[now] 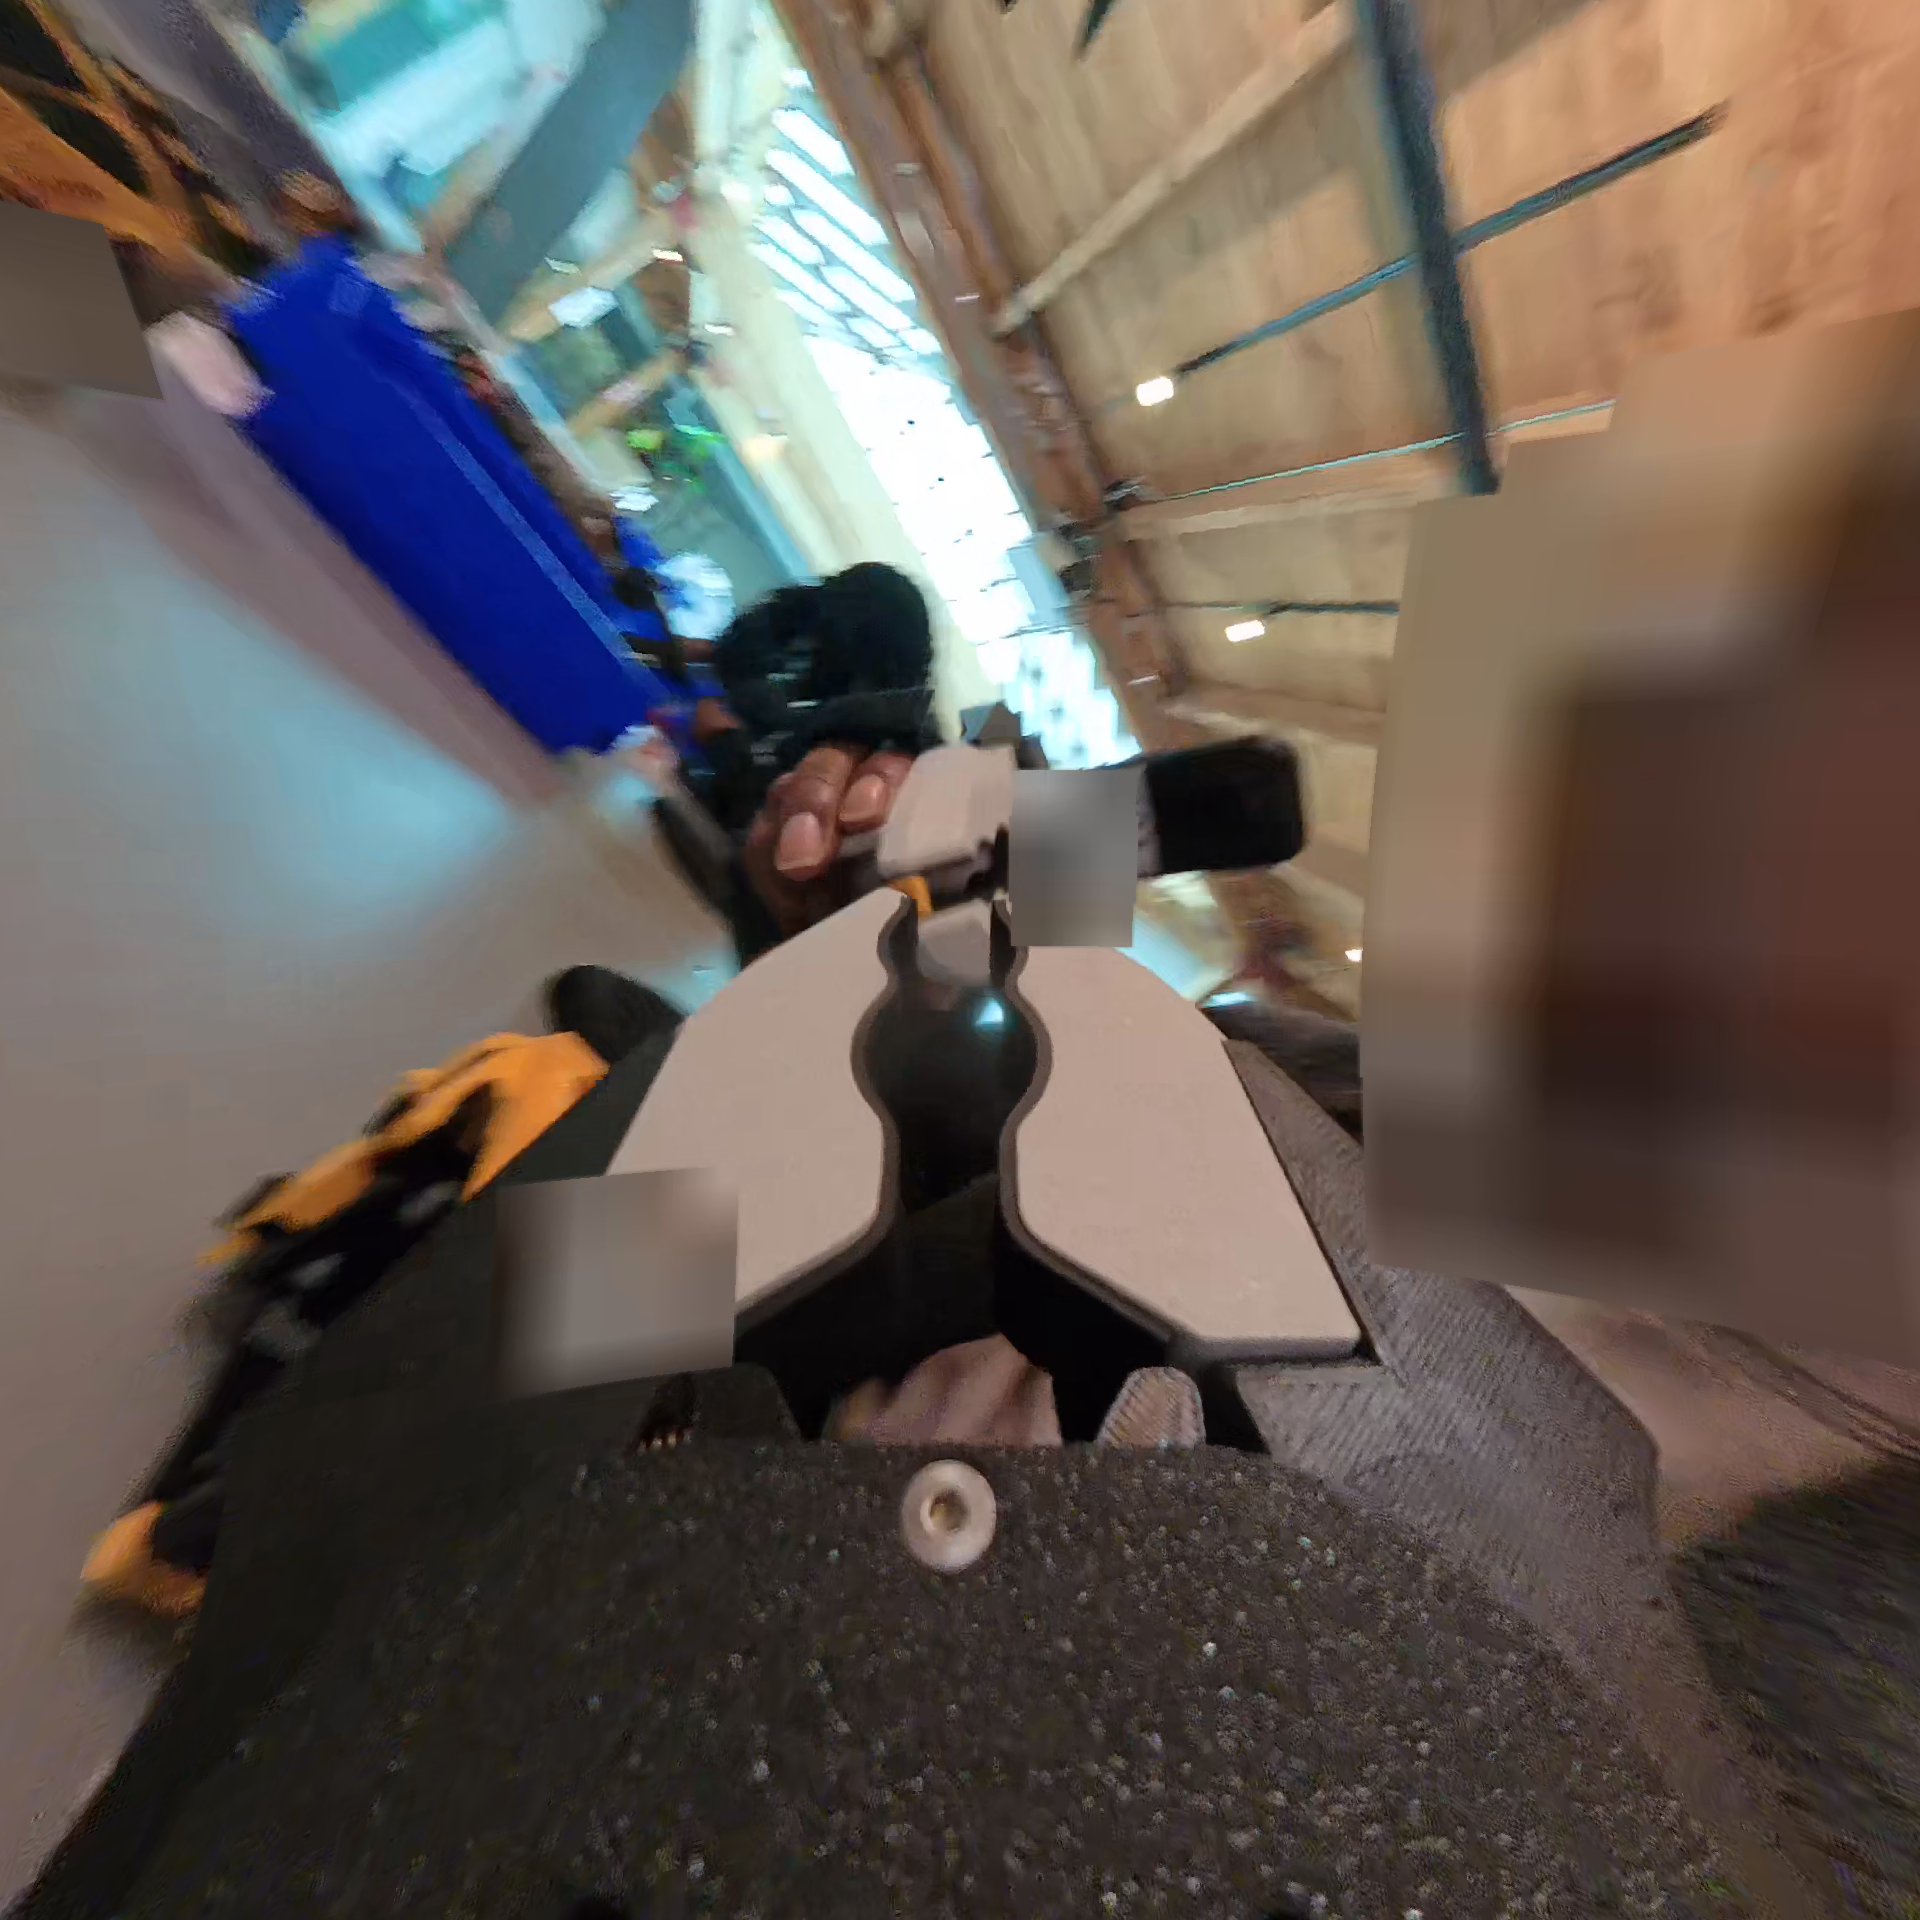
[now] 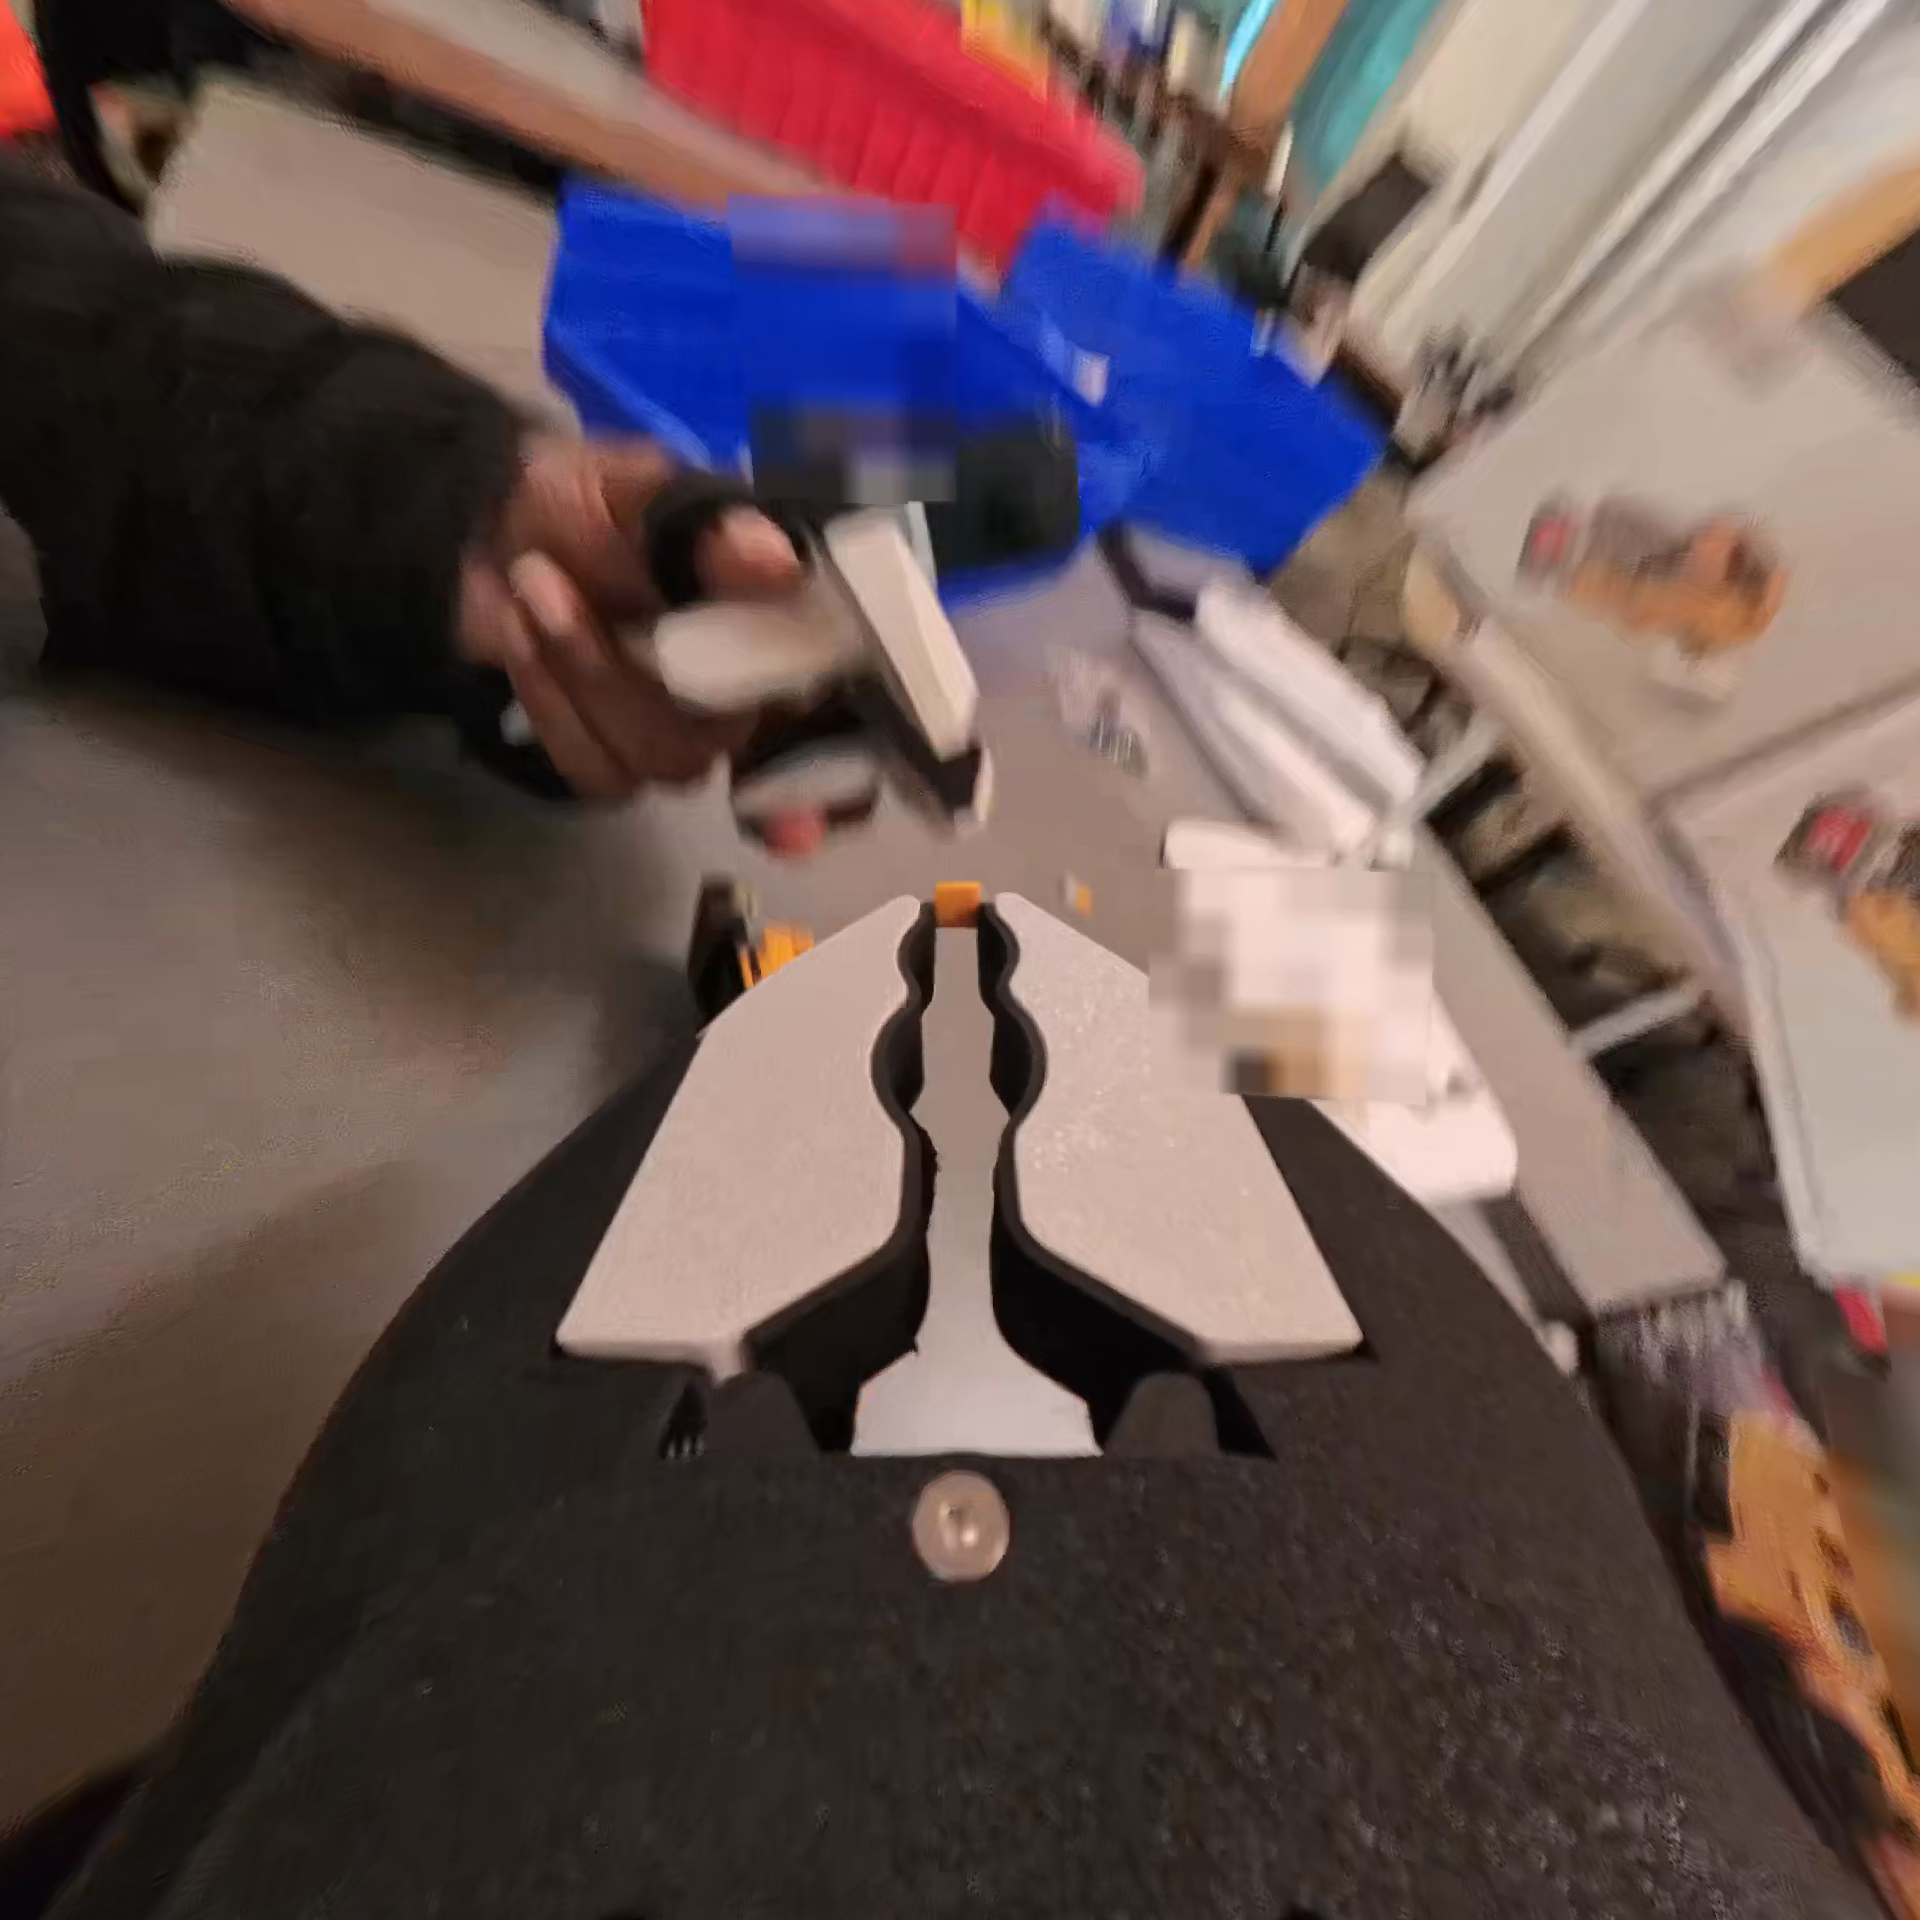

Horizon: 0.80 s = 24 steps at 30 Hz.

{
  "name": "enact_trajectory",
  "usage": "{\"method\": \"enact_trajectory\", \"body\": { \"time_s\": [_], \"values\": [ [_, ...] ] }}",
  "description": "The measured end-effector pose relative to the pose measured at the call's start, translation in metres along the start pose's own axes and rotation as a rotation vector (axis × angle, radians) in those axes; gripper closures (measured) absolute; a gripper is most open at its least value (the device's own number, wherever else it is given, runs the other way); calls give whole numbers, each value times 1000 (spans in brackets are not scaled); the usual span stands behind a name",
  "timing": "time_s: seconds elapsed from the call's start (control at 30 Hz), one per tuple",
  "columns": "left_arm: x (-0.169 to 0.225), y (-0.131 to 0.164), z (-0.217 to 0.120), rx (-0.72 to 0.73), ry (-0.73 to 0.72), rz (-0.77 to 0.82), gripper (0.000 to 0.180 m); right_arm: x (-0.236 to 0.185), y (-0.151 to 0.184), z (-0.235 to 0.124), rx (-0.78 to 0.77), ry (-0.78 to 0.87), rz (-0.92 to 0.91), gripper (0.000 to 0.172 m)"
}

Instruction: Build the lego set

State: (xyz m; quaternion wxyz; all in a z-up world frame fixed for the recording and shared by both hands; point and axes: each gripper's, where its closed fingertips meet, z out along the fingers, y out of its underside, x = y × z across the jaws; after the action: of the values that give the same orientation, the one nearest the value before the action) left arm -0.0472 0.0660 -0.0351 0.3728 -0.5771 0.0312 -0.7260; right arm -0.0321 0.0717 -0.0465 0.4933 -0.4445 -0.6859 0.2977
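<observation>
In the right wrist view my right gripper point(image 2: 957, 920) is shut on a small orange block point(image 2: 957, 900) pinched at the fingertips, above the grey table point(image 2: 260, 987). My left gripper point(image 2: 831, 707) hangs just beyond it, held by a hand point(image 2: 582, 623) in a dark sleeve. In the left wrist view my left gripper point(image 1: 951, 920) points upward with its tips a little apart. A dark glossy round shape point(image 1: 945, 1060) shows in the hollow between its fingers; whether the pads press on it is unclear. The right gripper point(image 1: 951, 831) is close in front with an orange bit point(image 1: 914, 894) at its tip.
Blue bins point(image 2: 1195, 416) and a red cloth point(image 2: 883, 94) stand at the back. White boxes point(image 2: 1278, 717) lie to the right. A black and orange tool point(image 2: 727, 956) lies on the table; a yellow and black one shows in the left view point(image 1: 416, 1143). Both views are blurred.
</observation>
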Motion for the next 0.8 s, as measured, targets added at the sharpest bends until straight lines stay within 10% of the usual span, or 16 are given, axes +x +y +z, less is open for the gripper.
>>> {"method": "enact_trajectory", "body": {
  "time_s": [0.03, 0.3, 0.8],
  "values": [
    [-6, -2, -5, -13, -86, 71, 167, 9, 18, -6, -94, 6, 31, 164],
    [-35, 0, -42, -174, -469, 446, 164, 3, 153, -38, -627, -314, 219, 164],
    [-51, 6, -59, -203, -526, 467, 165, -29, 185, -36, -825, -513, 87, 156]
  ]
}}
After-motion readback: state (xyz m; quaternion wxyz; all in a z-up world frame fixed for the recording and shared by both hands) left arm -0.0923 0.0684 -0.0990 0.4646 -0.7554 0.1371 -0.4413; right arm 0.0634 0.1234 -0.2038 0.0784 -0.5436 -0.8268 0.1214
